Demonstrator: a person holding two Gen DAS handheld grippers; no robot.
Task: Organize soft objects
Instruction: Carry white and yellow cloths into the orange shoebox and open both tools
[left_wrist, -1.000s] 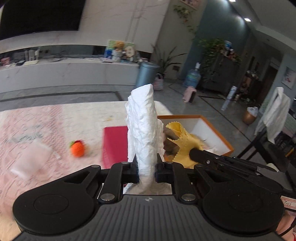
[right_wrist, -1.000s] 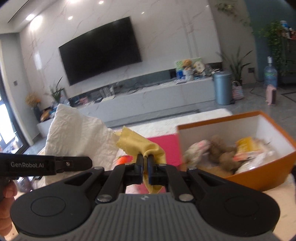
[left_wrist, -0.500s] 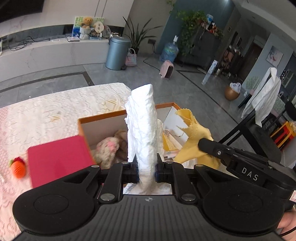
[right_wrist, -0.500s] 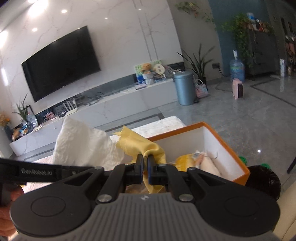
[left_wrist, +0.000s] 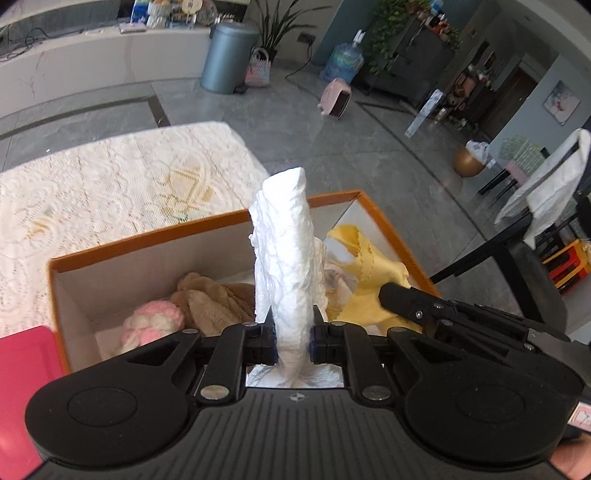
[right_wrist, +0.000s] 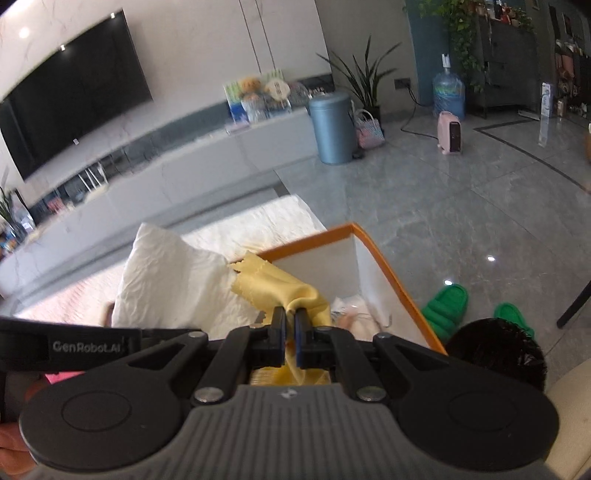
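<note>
My left gripper (left_wrist: 291, 330) is shut on a crumpled white cloth (left_wrist: 286, 254) that stands upright above the orange box (left_wrist: 147, 238). Inside that box lie a pink-and-white plush (left_wrist: 153, 323) and a brown plush (left_wrist: 210, 301). My right gripper (right_wrist: 290, 325) is shut on a yellow cloth (right_wrist: 280, 290) and hangs over the right end of the orange box (right_wrist: 376, 258). The same yellow cloth (left_wrist: 364, 266) shows in the left wrist view, with the right gripper's finger (left_wrist: 410, 301) beside it. The white cloth (right_wrist: 173, 280) fills the left of the right wrist view.
The box sits on a table under a white lace cloth (left_wrist: 110, 184). A pink lid (left_wrist: 22, 384) lies left of the box. Green slippers (right_wrist: 447, 306) lie on the grey floor past the table's right edge, near a dark chair (left_wrist: 532, 273).
Both grippers have swung right with their cloths, from over the table to above the orange box. The orange toy and most of the pink lid have left the view.
</note>
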